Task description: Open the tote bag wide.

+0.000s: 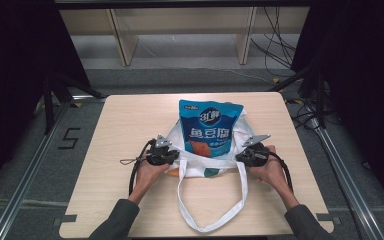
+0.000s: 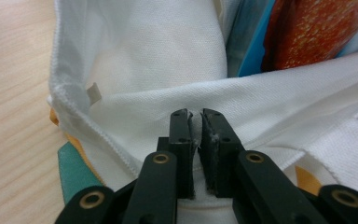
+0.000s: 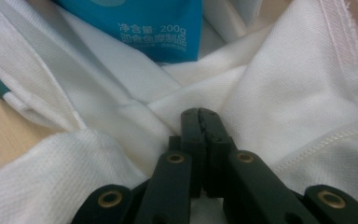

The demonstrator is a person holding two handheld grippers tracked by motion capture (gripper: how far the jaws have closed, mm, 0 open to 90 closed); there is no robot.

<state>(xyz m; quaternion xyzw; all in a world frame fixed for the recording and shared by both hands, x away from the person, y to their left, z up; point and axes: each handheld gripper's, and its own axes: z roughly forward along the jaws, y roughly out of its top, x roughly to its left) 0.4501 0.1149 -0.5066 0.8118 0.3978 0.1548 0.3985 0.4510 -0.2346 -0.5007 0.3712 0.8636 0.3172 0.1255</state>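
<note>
White tote bag (image 1: 207,162) flat near centre of wooden table (image 1: 125,125), mouth toward 6 o'clock. Blue snack pouch (image 1: 209,127) lying partly inside bag, upper end projecting toward 12 o'clock. One bag handle (image 1: 211,200) looped across table toward 6 o'clock.

Left gripper (image 1: 172,159) at 9 o'clock side of bag mouth, held in left hand (image 1: 152,172). In left gripper view, left gripper (image 2: 196,122) jaws nearly closed, pinching a fold of white bag rim; orange part of pouch (image 2: 307,32) at 1 o'clock inside bag.

Right gripper (image 1: 242,157) at 3 o'clock side of bag mouth, held in right hand (image 1: 272,170). In right gripper view, right gripper (image 3: 199,119) jaws pressed together on white fabric; blue pouch with white print (image 3: 154,32) at 11 o'clock.
</note>
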